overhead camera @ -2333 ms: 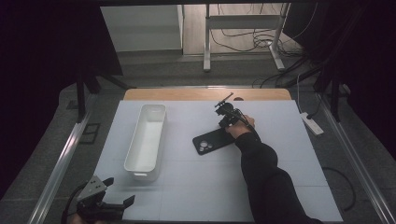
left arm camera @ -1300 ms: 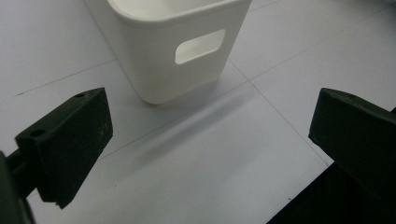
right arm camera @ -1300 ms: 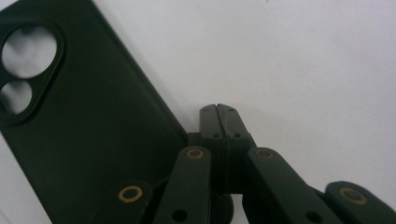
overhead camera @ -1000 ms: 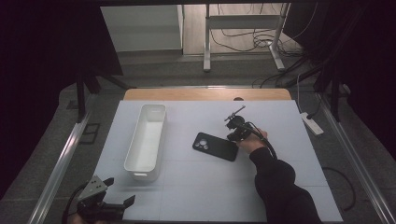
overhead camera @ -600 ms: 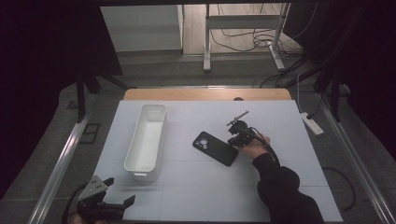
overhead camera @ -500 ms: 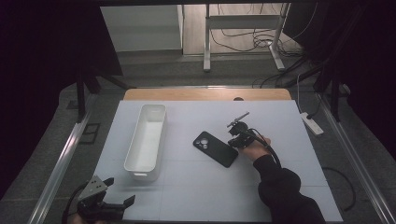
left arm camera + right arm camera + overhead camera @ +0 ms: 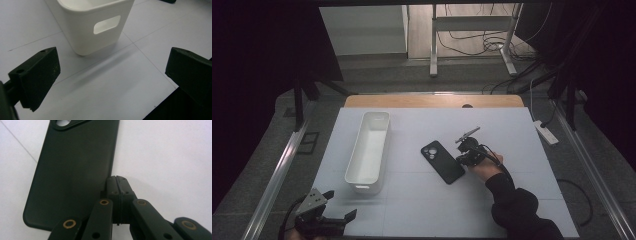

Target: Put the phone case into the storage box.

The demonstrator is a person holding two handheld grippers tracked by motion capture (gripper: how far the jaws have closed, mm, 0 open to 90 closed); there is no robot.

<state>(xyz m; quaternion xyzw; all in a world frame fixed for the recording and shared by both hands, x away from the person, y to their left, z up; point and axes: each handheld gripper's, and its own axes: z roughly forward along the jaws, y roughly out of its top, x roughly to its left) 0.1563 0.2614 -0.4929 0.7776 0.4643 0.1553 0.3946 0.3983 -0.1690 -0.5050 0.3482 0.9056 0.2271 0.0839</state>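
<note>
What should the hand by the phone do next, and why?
Probably open the right gripper a little. Its jaws are pressed together at the long edge of the phone, which lies flat on the table, so shut like this it cannot pinch it. The tray stands apart to the left.

Right gripper [image 7: 460,159] touches the black phone [image 7: 442,161]; white bin [image 7: 369,145] stands apart.

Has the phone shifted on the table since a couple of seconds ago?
Yes. In the high view the phone has turned and slid toward the person, away from the table's wooden far edge, with the right gripper at its side.
</note>
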